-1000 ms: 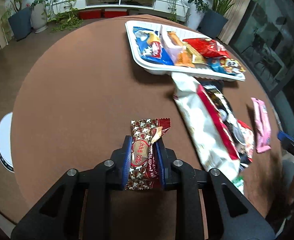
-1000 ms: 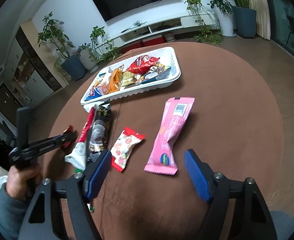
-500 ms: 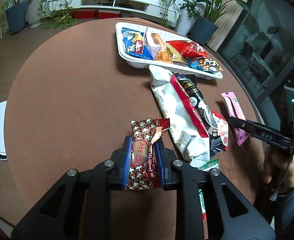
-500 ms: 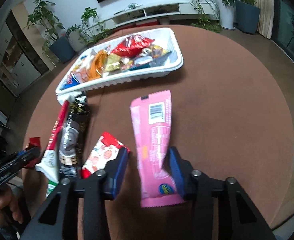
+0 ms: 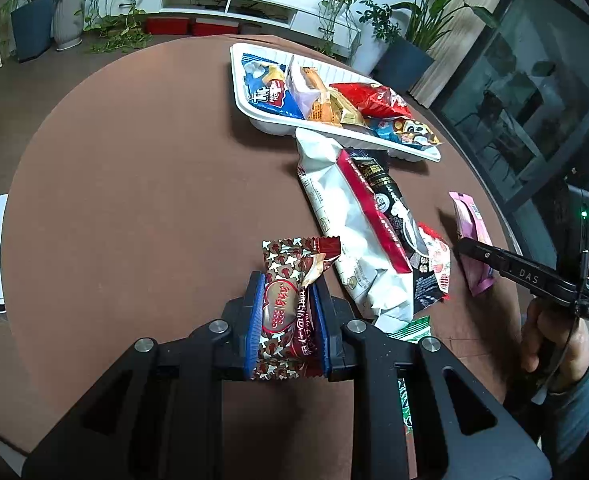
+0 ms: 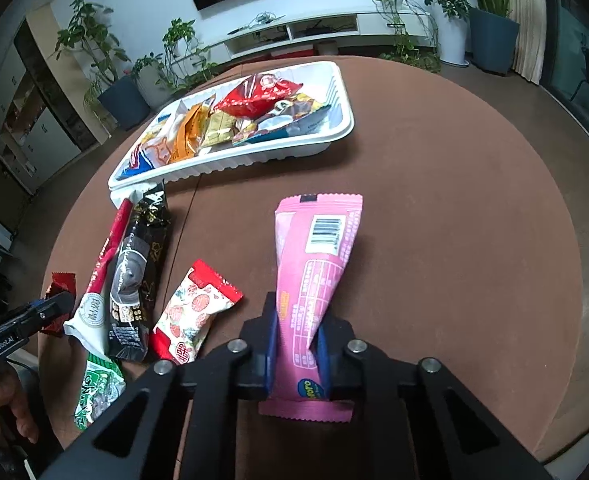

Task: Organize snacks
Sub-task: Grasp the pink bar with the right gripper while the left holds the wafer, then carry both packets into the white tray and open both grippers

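A: State the tray [image 6: 336, 136] position.
B: Far side of the table [image 6: 454, 208], packets inside it.

A: Items before the tray?
B: In the right wrist view, two long packets [image 6: 134, 272] lie side by side at left, far ends at the tray's near rim. A small packet [image 6: 190, 312] lies just right of them. Another small packet [image 6: 96, 390] lies nearest, at the table edge.

A: Right gripper [image 6: 296, 350]?
B: Right of that group, shut on the bar [image 6: 314, 276], which extends toward the tray.

A: Left gripper [image 5: 286, 320]?
B: Left of the long packets, shut on a candy [image 5: 290, 280] above the table's near part.
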{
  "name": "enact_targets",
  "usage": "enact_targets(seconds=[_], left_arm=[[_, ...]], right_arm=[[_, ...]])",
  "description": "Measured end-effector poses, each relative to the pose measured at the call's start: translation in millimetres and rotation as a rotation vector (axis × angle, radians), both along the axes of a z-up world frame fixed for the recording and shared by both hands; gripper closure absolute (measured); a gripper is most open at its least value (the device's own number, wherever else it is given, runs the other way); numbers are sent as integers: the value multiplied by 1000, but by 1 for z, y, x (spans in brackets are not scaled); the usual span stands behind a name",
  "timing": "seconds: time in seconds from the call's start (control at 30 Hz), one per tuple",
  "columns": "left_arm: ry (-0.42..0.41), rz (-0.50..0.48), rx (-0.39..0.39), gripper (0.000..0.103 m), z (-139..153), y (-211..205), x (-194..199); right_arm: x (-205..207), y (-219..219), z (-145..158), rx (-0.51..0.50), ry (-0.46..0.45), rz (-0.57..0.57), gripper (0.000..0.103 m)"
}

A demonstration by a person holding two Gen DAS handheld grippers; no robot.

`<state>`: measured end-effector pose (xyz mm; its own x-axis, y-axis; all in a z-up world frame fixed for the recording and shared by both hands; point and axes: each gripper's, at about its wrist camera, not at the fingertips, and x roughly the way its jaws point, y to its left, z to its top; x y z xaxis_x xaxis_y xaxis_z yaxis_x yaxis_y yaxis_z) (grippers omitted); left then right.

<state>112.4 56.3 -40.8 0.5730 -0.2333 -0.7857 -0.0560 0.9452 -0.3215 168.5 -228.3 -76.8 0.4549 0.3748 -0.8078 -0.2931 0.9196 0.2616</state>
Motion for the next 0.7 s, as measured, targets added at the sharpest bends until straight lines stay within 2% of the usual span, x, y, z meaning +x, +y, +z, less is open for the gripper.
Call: enact_targets(seconds=[0.3,0.57,0.7], left_arm=[[-30,1,-52,83,13,6,4],[-81,5,-95,83,40,19,27],[-117,-8,-74,83,64,21,50]], right_arm=[[-1,-33,30,140,-15,-59,87],[27,-70,62,182,-70,-150,87],[42,-73,86,182,-115,-152,87]])
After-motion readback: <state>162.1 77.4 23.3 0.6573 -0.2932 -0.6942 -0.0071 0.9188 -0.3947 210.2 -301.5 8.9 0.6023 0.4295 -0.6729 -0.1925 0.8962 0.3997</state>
